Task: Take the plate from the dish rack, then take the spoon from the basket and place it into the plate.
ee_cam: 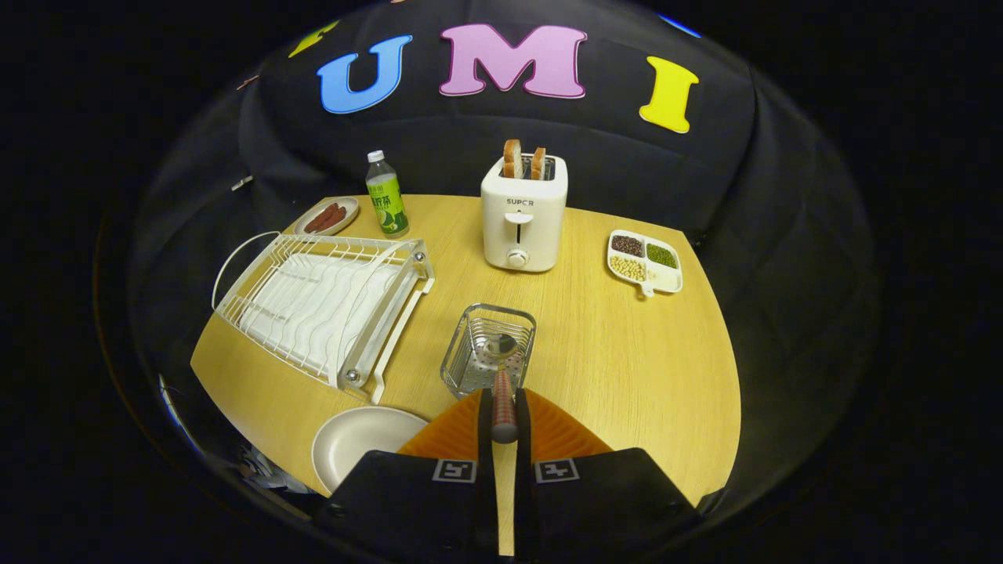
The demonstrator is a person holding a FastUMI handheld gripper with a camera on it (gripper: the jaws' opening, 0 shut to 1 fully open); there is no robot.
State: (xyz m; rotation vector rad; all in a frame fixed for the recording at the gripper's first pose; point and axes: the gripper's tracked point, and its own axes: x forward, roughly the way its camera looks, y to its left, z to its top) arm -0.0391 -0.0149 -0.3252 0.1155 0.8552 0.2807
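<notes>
The hand-held gripper (504, 419), at the bottom centre of the frame, is clamped on the spoon (502, 392) handle; the spoon's bowl sits over the wire basket (488, 347) just ahead of the fingers. The plate (356, 442) lies on the tabletop (627, 368) at lower left, beside the fingers. The dish rack (325, 301) stands at middle left. A toaster (523, 215), bottle (386, 196) and divided tray (645, 262) sit farther back.
</notes>
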